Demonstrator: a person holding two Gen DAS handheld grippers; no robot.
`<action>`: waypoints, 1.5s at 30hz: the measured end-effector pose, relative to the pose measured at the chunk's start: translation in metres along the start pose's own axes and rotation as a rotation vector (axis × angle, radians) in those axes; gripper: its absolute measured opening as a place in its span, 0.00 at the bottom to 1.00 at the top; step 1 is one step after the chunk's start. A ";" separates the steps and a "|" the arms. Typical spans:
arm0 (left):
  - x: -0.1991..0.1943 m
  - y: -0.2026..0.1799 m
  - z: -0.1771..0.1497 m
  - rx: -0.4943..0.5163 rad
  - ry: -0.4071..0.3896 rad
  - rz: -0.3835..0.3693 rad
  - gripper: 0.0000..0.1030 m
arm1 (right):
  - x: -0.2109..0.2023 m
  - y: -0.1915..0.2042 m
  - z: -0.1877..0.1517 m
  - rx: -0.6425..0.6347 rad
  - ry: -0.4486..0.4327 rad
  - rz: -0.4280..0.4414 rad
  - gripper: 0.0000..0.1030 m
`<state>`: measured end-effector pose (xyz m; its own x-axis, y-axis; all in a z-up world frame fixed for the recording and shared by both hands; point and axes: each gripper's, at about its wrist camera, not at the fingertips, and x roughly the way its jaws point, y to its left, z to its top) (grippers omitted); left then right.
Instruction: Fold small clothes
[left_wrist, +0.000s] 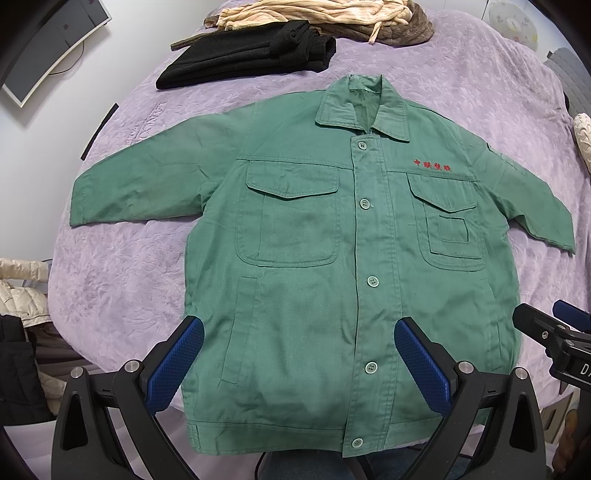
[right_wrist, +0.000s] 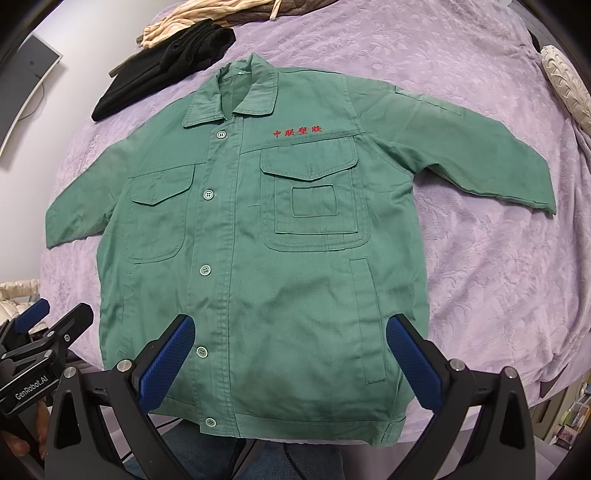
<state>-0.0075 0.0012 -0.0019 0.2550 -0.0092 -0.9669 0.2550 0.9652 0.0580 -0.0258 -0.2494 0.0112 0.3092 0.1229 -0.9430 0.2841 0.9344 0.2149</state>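
Note:
A small green button-up jacket (left_wrist: 314, 236) (right_wrist: 258, 236) lies flat and face up on a purple bedspread, collar away from me, both sleeves spread out sideways. Red embroidered characters (right_wrist: 297, 133) sit above one chest pocket. My left gripper (left_wrist: 299, 332) hovers open over the lower left half of the jacket, blue pads wide apart, nothing held. My right gripper (right_wrist: 291, 328) hovers open over the lower right half, also holding nothing. Each gripper shows at the edge of the other's view: the right one (left_wrist: 554, 332), the left one (right_wrist: 44, 332).
Folded black clothing (left_wrist: 251, 51) (right_wrist: 166, 62) and a beige striped garment (left_wrist: 314, 14) lie beyond the collar. The purple bedspread (left_wrist: 122, 280) (right_wrist: 498, 280) surrounds the jacket. A monitor (left_wrist: 48, 48) stands far left. Puffy cream clothing (left_wrist: 22, 288) is heaped at the left edge.

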 end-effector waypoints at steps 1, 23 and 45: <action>0.000 0.000 0.000 0.000 0.000 0.000 1.00 | 0.000 0.000 0.000 0.000 0.000 0.000 1.00; -0.001 0.000 0.001 0.005 -0.001 0.008 1.00 | 0.002 0.003 -0.003 0.000 0.003 0.010 1.00; 0.007 0.021 0.020 -0.078 -0.017 -0.065 1.00 | 0.008 -0.001 0.015 0.053 -0.012 0.157 1.00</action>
<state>0.0179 0.0160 -0.0023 0.2557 -0.0767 -0.9637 0.1983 0.9798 -0.0254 -0.0103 -0.2548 0.0073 0.3644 0.2616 -0.8938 0.2785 0.8852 0.3726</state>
